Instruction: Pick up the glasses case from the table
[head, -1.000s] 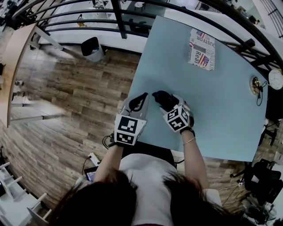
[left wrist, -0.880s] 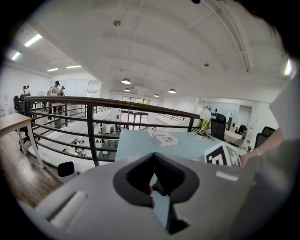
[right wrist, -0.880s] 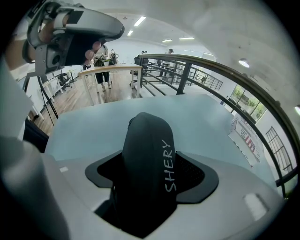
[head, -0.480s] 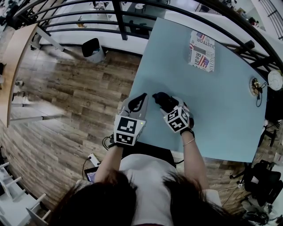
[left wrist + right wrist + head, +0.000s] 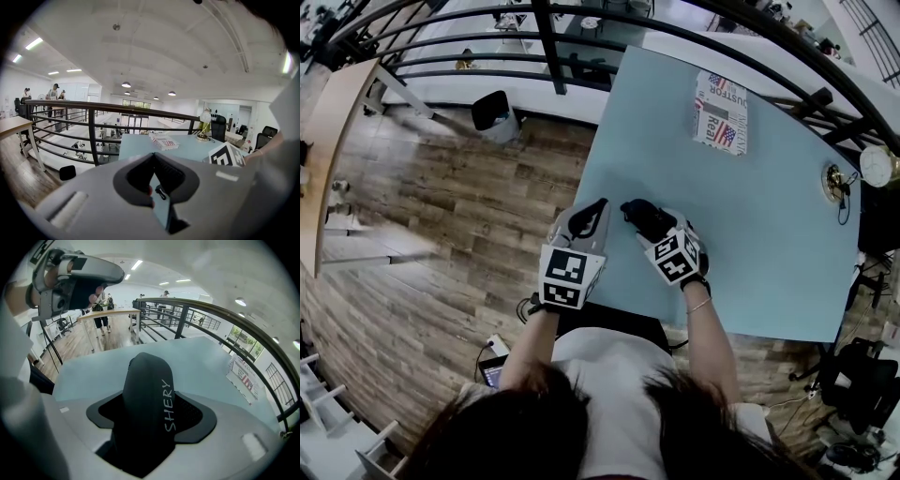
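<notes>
The black glasses case [image 5: 633, 206], with pale lettering along its side [image 5: 147, 399], lies lengthwise between the jaws of my right gripper [image 5: 645, 221] and fills the gap [image 5: 149, 380]. The pads press on its sides. It is low over the near-left part of the light blue table [image 5: 769, 216]; whether it touches the top I cannot tell. My left gripper [image 5: 598, 208] hovers just left of the case near the table's left edge. Its tips meet with nothing between them [image 5: 153, 157].
A flat printed packet [image 5: 721, 111] lies at the table's far side. A brass lamp [image 5: 836, 183] and a white clock [image 5: 874, 166] stand at the right edge. A black railing [image 5: 546, 42] runs beyond the table, with a dark bin [image 5: 494, 111] on the wood floor.
</notes>
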Demonstrator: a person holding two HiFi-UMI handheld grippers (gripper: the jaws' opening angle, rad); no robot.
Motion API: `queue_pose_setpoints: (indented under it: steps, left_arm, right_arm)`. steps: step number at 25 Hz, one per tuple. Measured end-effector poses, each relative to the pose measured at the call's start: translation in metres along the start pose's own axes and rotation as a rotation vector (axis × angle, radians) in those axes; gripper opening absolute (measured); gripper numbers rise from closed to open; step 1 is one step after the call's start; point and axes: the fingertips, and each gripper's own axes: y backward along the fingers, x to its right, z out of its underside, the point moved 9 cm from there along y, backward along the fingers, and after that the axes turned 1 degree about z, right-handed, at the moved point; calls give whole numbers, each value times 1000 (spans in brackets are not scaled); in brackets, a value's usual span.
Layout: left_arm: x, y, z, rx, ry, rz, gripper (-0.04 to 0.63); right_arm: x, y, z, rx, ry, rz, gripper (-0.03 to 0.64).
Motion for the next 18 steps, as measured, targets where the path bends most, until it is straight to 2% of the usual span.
queue_pose_setpoints:
  steps: [7, 18]
  left_arm:
    - [-4, 6, -12, 28, -21, -2, 57]
    - [-6, 12, -36, 85, -71, -1, 57]
  right_arm:
    - [3, 18, -12, 38, -16, 24, 322]
    - [22, 74, -34, 192, -99, 108, 322]
